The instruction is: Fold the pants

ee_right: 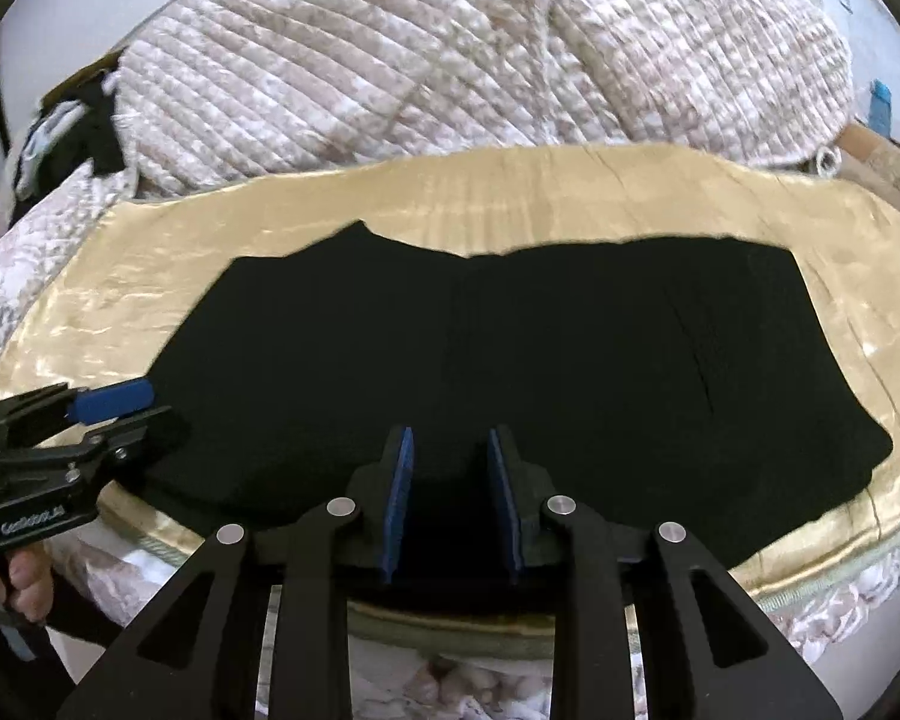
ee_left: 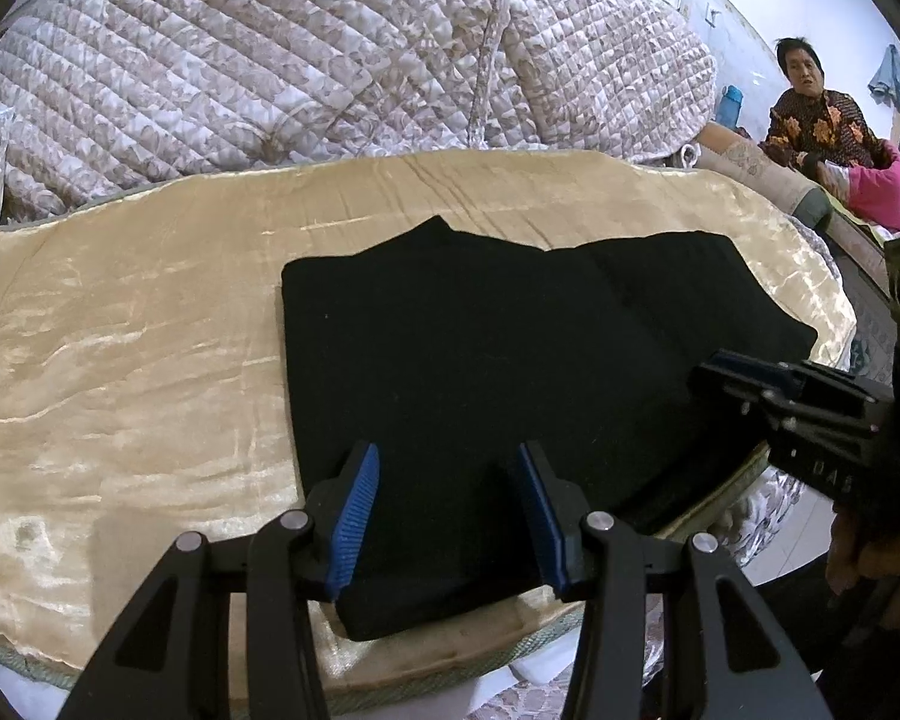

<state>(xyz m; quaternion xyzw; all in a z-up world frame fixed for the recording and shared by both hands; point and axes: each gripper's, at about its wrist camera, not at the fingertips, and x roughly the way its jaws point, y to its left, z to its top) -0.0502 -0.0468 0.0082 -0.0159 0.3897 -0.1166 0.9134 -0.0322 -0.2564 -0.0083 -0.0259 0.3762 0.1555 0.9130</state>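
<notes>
The black pants (ee_left: 480,330) lie folded flat on a golden satin sheet (ee_left: 120,330). In the right wrist view the pants (ee_right: 510,348) spread wide across the sheet (ee_right: 510,198). My left gripper (ee_left: 450,456) stands open over the pants' near left edge, and the cloth lies under the gap between its blue pads. From the right it shows at the left rim (ee_right: 114,402), a hand on its grip. My right gripper (ee_right: 450,435) is open a little over the near edge, with nothing pinched. From the left it shows at the right (ee_left: 744,369).
A quilted floral bedcover (ee_left: 300,60) is heaped behind the sheet. The mattress edge (ee_right: 480,624) runs just below both grippers. A person (ee_left: 822,120) sits at the far right beside pink fabric (ee_left: 882,186), with a blue bottle (ee_left: 732,105) nearby.
</notes>
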